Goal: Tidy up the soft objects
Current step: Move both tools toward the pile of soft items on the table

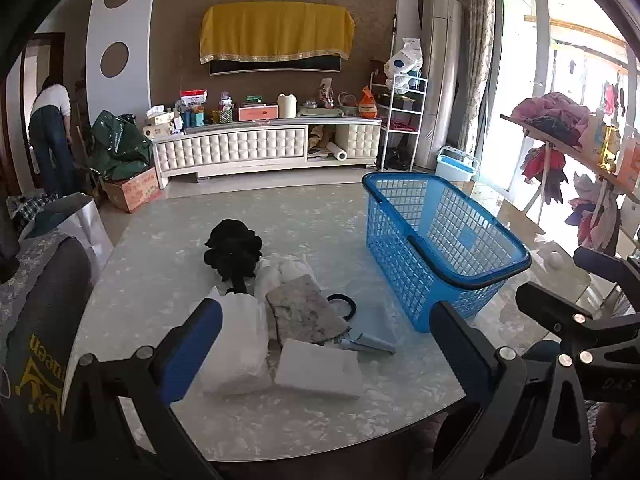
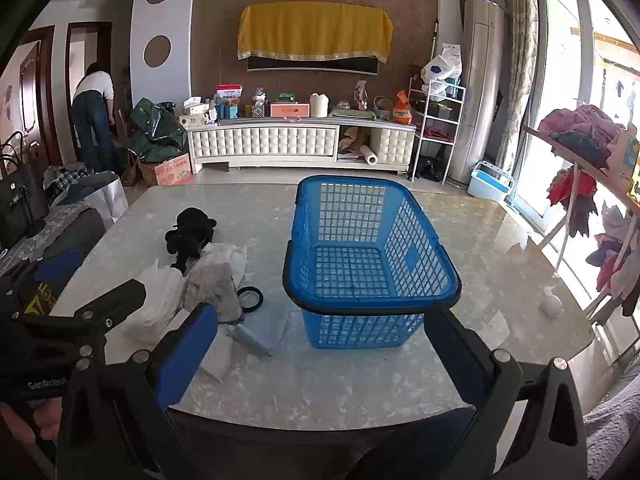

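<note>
Both claws spread wide, pinching nothing: left gripper (image 1: 326, 344) low over a white foam block (image 1: 318, 368), right gripper (image 2: 320, 344) before the blue basket (image 2: 372, 256). Soft pile sits left of basket on marble table (image 2: 320, 384): black plush (image 1: 234, 250), white folded cloth (image 1: 236, 344), grey rag (image 1: 304, 312), black hair band (image 1: 344, 303).

One blue basket (image 2: 372, 260), one black fabric bundle (image 1: 233, 249), two white pads (image 1: 236, 350), one grey cloth (image 1: 303, 312), one black hair tie (image 1: 344, 305), one blue packet (image 1: 370, 340), all on the table (image 2: 500, 248).
</note>
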`<state>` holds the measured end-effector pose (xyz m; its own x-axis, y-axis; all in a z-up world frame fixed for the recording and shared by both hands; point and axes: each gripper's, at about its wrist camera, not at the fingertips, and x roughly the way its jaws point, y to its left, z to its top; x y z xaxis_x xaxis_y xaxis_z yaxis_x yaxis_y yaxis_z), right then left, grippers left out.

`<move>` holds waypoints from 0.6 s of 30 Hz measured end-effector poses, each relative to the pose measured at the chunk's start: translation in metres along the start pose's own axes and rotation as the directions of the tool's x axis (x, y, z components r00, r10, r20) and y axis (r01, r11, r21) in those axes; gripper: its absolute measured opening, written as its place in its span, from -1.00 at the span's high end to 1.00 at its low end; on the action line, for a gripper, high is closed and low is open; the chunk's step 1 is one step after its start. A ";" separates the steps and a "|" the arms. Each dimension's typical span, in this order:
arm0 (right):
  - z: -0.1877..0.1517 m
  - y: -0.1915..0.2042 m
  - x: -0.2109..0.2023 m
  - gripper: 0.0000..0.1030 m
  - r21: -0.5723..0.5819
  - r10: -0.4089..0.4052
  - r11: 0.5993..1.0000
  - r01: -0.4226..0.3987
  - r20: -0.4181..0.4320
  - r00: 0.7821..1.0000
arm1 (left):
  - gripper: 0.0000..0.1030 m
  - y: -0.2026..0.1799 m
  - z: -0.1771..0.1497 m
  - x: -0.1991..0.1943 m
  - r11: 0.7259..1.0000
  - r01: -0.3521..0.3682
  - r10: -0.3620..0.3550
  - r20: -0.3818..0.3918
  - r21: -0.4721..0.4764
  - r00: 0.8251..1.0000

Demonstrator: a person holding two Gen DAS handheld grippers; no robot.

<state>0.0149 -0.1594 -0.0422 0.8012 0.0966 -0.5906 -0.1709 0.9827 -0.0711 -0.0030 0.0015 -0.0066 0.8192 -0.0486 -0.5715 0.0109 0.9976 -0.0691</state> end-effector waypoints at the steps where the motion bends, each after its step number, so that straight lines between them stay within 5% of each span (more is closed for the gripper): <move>1: 0.000 0.000 0.000 -1.00 0.000 0.000 1.000 0.000 -0.001 1.000 | -1.00 0.000 0.000 -0.001 1.000 0.003 -0.003 0.000 -0.002 1.000; 18: -0.001 0.001 -0.002 -1.00 -0.009 -0.012 1.000 0.012 -0.016 1.000 | -1.00 0.000 0.001 -0.001 0.999 0.031 -0.031 -0.019 -0.006 0.999</move>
<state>0.0123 -0.1585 -0.0416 0.7941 0.0822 -0.6023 -0.1663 0.9824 -0.0851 -0.0034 0.0011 -0.0055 0.8077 -0.0805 -0.5841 0.0327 0.9952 -0.0919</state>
